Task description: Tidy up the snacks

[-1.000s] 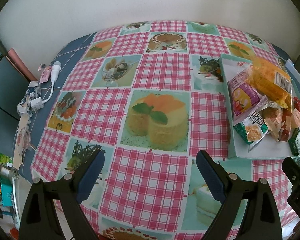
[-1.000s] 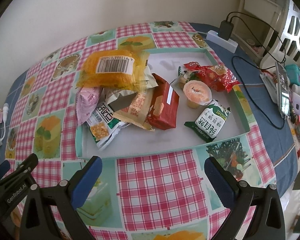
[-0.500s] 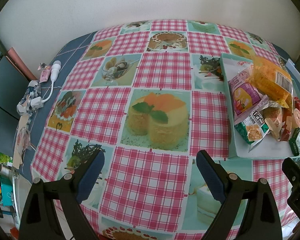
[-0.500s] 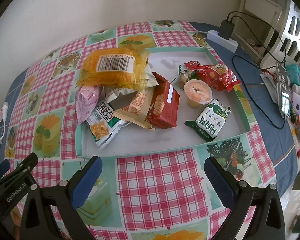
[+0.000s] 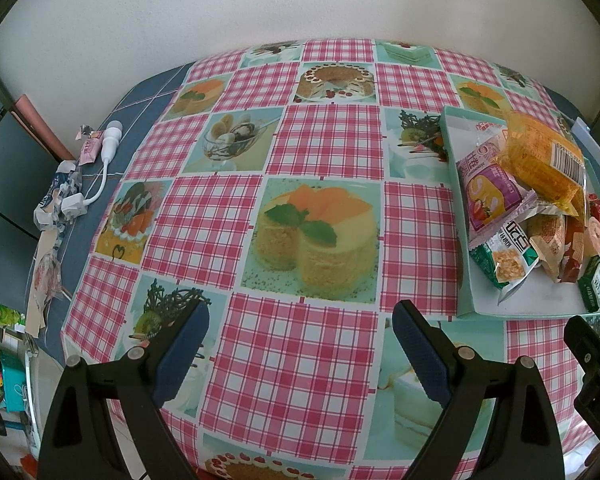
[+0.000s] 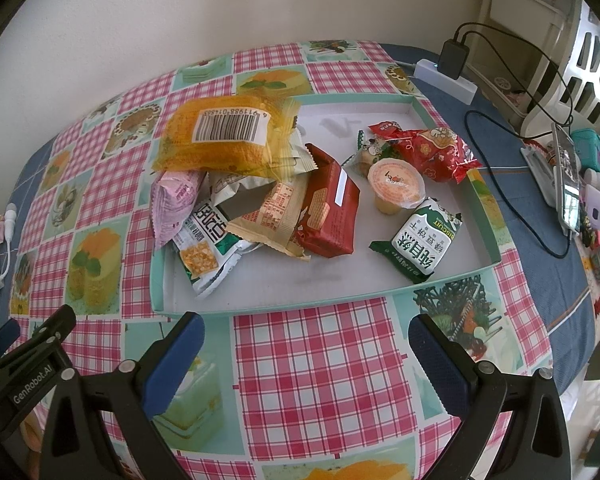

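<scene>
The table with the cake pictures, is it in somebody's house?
Probably a home. The dessert-print tablecloth, a tray of snack packets and a phone charging near a power strip suggest a dining table.

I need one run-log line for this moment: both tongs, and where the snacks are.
left tongs: open, empty, over tablecloth | right tongs: open, empty, before tray | snacks: piled in tray, orange packet on top

The tablecloth [image 6: 308, 364] appeared smooth, faintly glossy, likely vinyl. The tray [image 6: 284, 280] looked matt white card inside. The orange packet [image 6: 224, 140] was glossy translucent plastic film. The jelly cup [image 6: 396, 188] was clear plastic. Gripper pads [image 6: 172, 360] showed textured blue rubber.
</scene>
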Tool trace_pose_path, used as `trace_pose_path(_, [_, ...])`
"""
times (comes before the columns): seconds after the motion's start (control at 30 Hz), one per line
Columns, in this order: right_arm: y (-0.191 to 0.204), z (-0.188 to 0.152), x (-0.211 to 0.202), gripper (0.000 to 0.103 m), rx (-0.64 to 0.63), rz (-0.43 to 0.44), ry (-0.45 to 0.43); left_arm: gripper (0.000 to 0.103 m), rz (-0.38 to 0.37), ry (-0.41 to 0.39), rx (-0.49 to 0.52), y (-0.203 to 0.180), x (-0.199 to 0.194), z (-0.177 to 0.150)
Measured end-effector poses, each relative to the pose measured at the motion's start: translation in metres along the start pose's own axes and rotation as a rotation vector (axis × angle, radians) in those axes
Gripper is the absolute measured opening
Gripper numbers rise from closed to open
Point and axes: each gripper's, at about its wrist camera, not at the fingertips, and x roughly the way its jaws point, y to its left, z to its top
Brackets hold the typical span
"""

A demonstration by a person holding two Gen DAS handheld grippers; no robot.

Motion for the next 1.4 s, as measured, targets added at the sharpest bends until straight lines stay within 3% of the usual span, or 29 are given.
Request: trace_pose_path(1.4, [0.0026,-0.0019,0.0011,0.103,0.001,-0.001,0.006,0.093,-0.001,0.001,0.001,0.0002,0.0005,0.0006])
